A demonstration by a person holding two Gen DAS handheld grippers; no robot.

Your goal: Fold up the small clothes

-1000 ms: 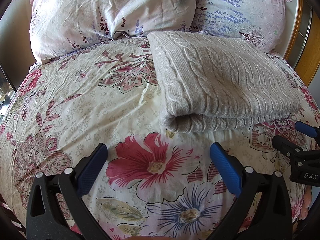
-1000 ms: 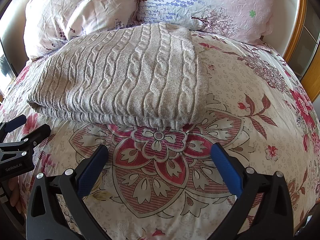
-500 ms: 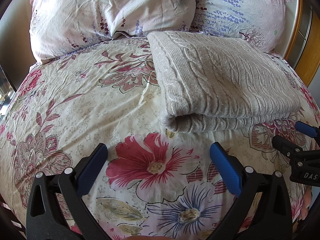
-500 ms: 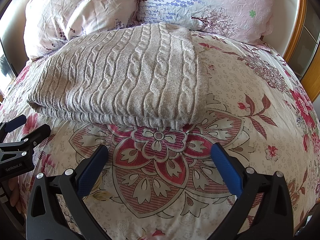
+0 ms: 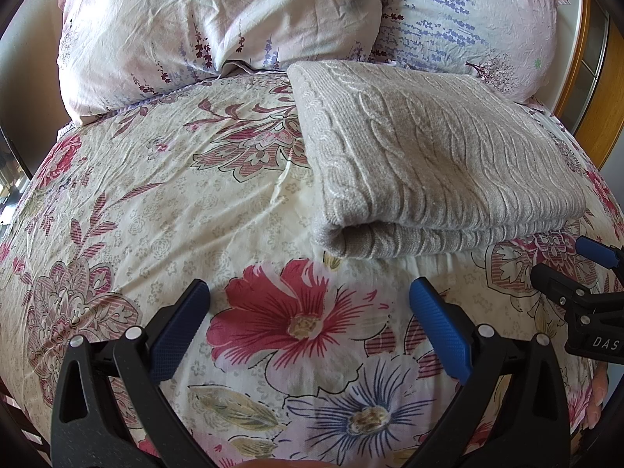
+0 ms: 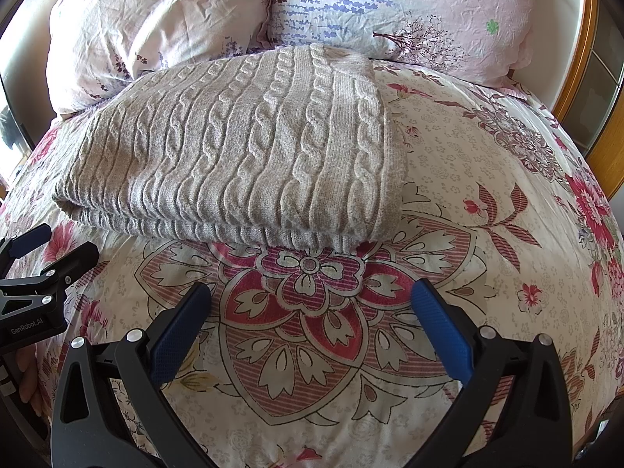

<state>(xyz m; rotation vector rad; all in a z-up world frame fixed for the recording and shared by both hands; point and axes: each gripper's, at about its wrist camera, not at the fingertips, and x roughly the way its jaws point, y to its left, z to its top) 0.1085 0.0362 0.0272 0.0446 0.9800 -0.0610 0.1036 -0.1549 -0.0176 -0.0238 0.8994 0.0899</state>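
A grey cable-knit sweater point(image 5: 429, 163) lies folded into a flat rectangle on the flowered bed cover point(image 5: 156, 195), its folded edge facing me. The right wrist view shows the same sweater point(image 6: 241, 163) up and to the left. My left gripper point(image 5: 310, 312) hovers open over the cover just short of the sweater's near left corner, nothing between its blue pads. My right gripper point(image 6: 312, 312) is open as well, below the sweater's near right corner, clear of the knit. Each gripper appears at the edge of the other's view: the right gripper point(image 5: 585, 296) and the left gripper point(image 6: 35, 284).
Two flowered pillows point(image 5: 218, 27) point(image 5: 468, 19) lean at the head of the bed behind the sweater. A wooden bed frame point(image 6: 585, 58) runs along the right side. A hand point(image 5: 596, 401) shows under the right gripper. Bare cover point(image 6: 487, 195) spreads to the sweater's right.
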